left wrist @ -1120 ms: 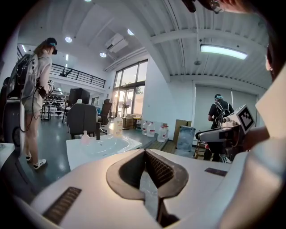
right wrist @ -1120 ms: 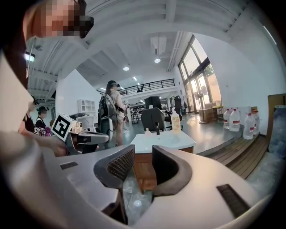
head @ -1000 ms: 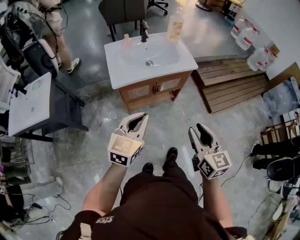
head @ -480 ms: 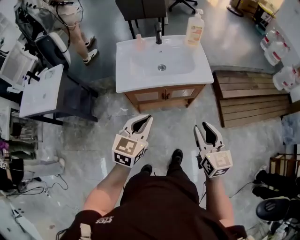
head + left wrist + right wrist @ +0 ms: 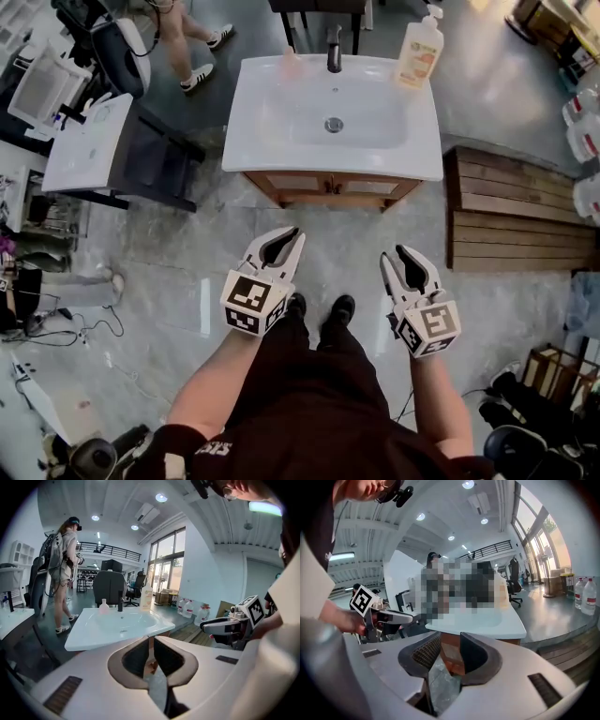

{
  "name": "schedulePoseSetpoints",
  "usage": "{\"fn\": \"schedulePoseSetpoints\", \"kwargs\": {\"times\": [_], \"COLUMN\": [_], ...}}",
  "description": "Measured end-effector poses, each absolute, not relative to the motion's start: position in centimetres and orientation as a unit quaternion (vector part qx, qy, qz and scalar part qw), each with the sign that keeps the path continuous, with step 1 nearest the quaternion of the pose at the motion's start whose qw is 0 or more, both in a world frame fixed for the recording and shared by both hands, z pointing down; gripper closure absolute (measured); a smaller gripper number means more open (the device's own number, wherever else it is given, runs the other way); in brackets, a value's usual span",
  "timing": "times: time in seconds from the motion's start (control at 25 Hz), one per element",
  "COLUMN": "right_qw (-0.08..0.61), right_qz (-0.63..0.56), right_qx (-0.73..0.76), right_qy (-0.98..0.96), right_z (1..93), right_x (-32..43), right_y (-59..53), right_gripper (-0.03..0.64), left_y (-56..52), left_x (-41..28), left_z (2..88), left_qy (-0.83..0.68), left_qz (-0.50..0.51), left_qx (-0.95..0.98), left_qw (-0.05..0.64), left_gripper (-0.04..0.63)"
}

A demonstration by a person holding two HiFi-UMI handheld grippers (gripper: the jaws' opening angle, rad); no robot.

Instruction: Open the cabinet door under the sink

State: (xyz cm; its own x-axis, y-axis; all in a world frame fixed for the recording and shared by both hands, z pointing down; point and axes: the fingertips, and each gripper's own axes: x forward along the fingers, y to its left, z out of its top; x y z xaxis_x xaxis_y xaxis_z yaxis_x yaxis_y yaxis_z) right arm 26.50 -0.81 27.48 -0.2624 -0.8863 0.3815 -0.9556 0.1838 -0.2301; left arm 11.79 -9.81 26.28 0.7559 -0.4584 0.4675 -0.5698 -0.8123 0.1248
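**Head view:** Standing on a grey stone floor [image 5: 187,253], facing a white sink [image 5: 253,141] set on a wooden cabinet [image 5: 328,185] with both doors shut. Holding the left gripper [image 5: 284,234] and the right gripper [image 5: 394,255] out side by side, both aimed at the cabinet and well apart from it. Along the sink's back edge, a black faucet [image 5: 334,49], a soap bottle [image 5: 419,52] and a small pink bottle [image 5: 291,64]. To the right of the cabinet, a slatted wooden pallet [image 5: 511,211].

**Left gripper view:** Fingers only a narrow slit apart, having just been opening, and gripping nothing. Through the slit, a sliver of the cabinet's wood below the sink's rim. Beyond the sink on the left, a person [image 5: 63,569] on foot. At the right edge, the right gripper.

**Right gripper view:** Fingers wide apart, having just been closing a little, and gripping nothing. Framed between them but not touched, the cabinet front under the sink's rim. At the left, the left gripper.
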Motion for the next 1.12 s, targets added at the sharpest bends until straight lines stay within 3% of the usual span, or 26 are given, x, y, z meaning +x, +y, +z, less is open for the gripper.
{"fn": "schedulePoseSetpoints", "kwargs": {"times": [0.76,1.12], "right_qw": [0.125,0.133], "right_qz": [0.241,0.248], "right_qx": [0.595,0.585], "right_qy": [-0.756,-0.761], "right_z": [38.6,47.0], "right_x": [20.5,22.3], "right_y": [-12.7,-14.8], "right_gripper": [0.479,0.482], "left_y": [-19.9,-20.8], "left_x": [9.5,11.2], "left_z": [39.2,47.8], "left_qy": [-0.244,-0.245], "left_qz": [0.206,0.231], "left_qx": [0.937,0.930], "left_qw": [0.143,0.148], "left_gripper": [0.428,0.426]}}
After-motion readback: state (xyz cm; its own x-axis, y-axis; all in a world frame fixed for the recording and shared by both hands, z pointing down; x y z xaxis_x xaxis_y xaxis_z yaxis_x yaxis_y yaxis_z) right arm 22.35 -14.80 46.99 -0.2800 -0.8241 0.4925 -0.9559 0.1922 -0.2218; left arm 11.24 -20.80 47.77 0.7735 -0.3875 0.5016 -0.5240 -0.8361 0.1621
